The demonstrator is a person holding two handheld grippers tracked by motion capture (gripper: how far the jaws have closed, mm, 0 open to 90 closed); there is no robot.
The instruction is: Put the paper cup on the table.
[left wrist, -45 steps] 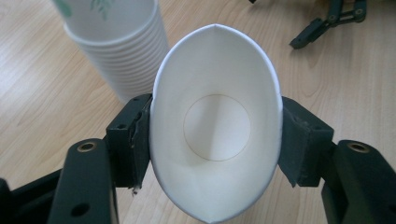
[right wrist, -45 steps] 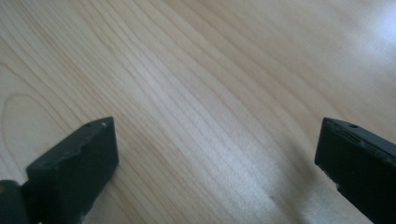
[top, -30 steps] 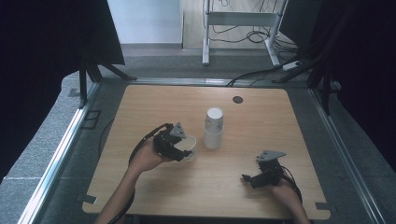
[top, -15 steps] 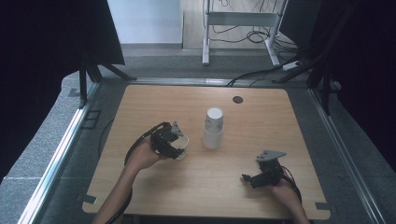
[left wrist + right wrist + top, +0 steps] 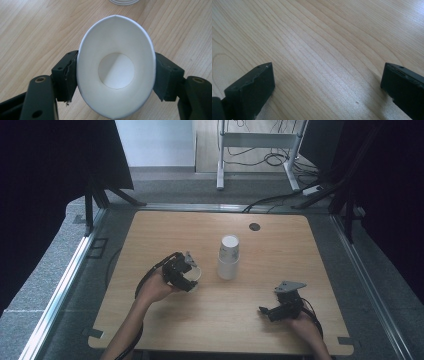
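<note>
My left gripper (image 5: 187, 276) is shut on a white paper cup (image 5: 195, 274), squeezing its rim into an oval. In the left gripper view the cup (image 5: 116, 72) sits mouth-up between the black jaws, its round bottom visible inside. A stack of white paper cups (image 5: 229, 257) stands upright at the table's middle, just right of the held cup; its base edge (image 5: 123, 1) peeks in at the top of the left gripper view. My right gripper (image 5: 266, 310) rests low near the front right of the table, jaws wide apart over bare wood (image 5: 324, 62).
The wooden table (image 5: 280, 240) has a small dark round cap (image 5: 255, 226) near its far edge. Metal rails run along both sides. A desk frame and cables (image 5: 260, 145) stand on the floor beyond.
My left gripper has drawn the cup slightly left, away from the stack, and tipped it a little. The right gripper has stayed put.
</note>
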